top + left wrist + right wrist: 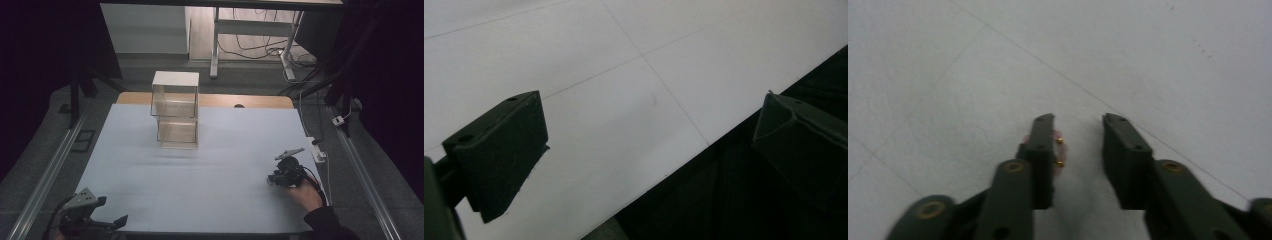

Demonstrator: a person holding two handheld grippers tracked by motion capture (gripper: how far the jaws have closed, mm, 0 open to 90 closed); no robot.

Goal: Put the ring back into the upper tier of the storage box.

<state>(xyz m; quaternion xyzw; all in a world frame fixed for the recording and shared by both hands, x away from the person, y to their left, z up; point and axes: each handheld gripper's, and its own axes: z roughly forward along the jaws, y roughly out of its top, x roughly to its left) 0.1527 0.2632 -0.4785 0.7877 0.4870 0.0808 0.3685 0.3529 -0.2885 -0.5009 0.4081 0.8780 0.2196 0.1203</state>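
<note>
From the high view, the right gripper sits low on the white surface near its right edge, jaws pointing leftward across the sheet. The left gripper waits at the near left corner, well apart from it. A stack of clear boxes stands at the far middle, well away from both. Whatever the right gripper works on is too small to make out from up here. The left gripper view looks along its jaws, which are spread wide with nothing between them, half over the surface and half past its near edge. The right gripper view gives what the others cannot: a small pink thing with gold beads lies on the surface hard against the inner face of the left-hand jaw, with a trace of pink on that jaw's outer side too. Whether it lies under the jaw or loops round it I cannot tell. The jaws stand fairly narrow with a clear gap, and the other jaw is not touching it. So nothing is gripped, and the right hand is plainly nearer.
</note>
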